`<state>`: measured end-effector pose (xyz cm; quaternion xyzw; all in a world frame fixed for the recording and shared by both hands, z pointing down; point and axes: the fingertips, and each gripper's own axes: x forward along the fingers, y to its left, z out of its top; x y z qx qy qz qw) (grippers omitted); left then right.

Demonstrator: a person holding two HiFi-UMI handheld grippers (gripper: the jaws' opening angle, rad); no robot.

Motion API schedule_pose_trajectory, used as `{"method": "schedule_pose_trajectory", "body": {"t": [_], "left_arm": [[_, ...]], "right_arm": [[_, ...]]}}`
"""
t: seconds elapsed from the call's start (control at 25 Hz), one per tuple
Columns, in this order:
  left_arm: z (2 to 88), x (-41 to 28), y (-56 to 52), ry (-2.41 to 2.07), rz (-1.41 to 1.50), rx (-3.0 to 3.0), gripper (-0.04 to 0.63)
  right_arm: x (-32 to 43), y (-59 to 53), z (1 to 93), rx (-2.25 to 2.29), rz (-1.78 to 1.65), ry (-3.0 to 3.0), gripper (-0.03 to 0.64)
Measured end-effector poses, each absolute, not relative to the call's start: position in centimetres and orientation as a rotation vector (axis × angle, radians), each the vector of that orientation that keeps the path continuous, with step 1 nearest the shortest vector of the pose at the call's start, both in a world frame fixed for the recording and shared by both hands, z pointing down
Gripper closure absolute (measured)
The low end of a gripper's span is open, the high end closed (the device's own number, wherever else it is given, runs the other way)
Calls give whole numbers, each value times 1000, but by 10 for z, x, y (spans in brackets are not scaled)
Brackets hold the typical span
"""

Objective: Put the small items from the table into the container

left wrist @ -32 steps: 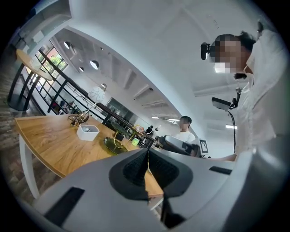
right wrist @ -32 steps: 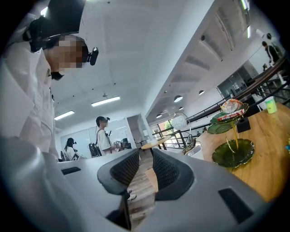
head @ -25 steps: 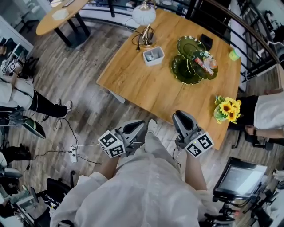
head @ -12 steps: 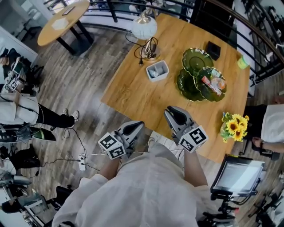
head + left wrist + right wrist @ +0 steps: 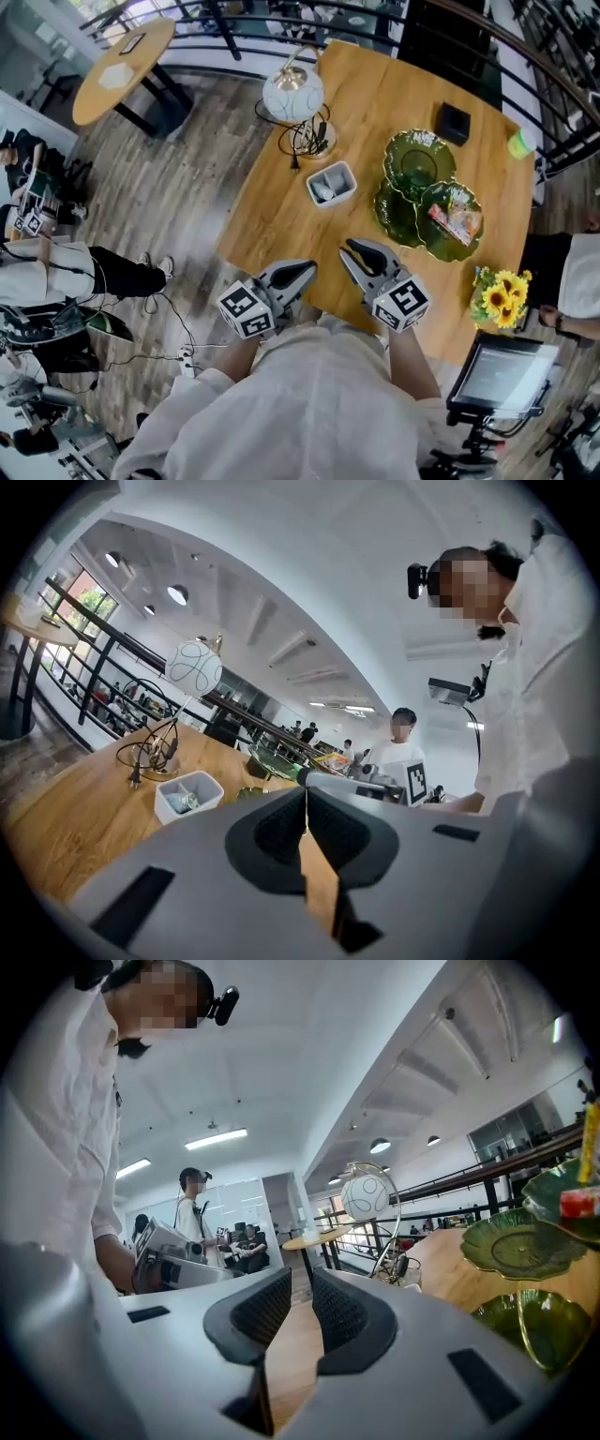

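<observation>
Head view: white container (image 5: 332, 183) mid-table (image 5: 272, 225), open side up, long axis lower-left to upper-right. Left gripper (image 5: 305, 272) and right gripper (image 5: 352, 251) at near edge, apart from it.
Left gripper view: jaws together, empty.
Right gripper view: jaws slightly apart, nothing between.

The tool (image 5: 300, 1290) hangs over the table (image 5: 457, 1275), jaws apart.

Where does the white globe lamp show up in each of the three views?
Head view: the globe lamp is at top centre, near the table's far left edge.
Left gripper view: the globe lamp is left of centre, above the white container.
Right gripper view: the globe lamp is just right of centre, at mid-height.
Shared landmark: the wooden table it stands on.
</observation>
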<state>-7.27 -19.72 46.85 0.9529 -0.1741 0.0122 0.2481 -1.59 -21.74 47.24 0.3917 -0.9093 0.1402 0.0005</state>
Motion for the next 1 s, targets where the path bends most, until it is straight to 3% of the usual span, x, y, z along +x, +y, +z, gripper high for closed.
{"method": "schedule_pose_trajectory", "body": {"t": [0.56, 1.0], "left_arm": [[473, -56, -258, -300, 58, 2636, 587], [479, -103, -306, -159, 119, 2610, 588]], "right_arm": [[-6, -266, 507, 1428, 543, -2677, 543], [-40, -350, 566, 1521, 585, -2326, 541]]}}
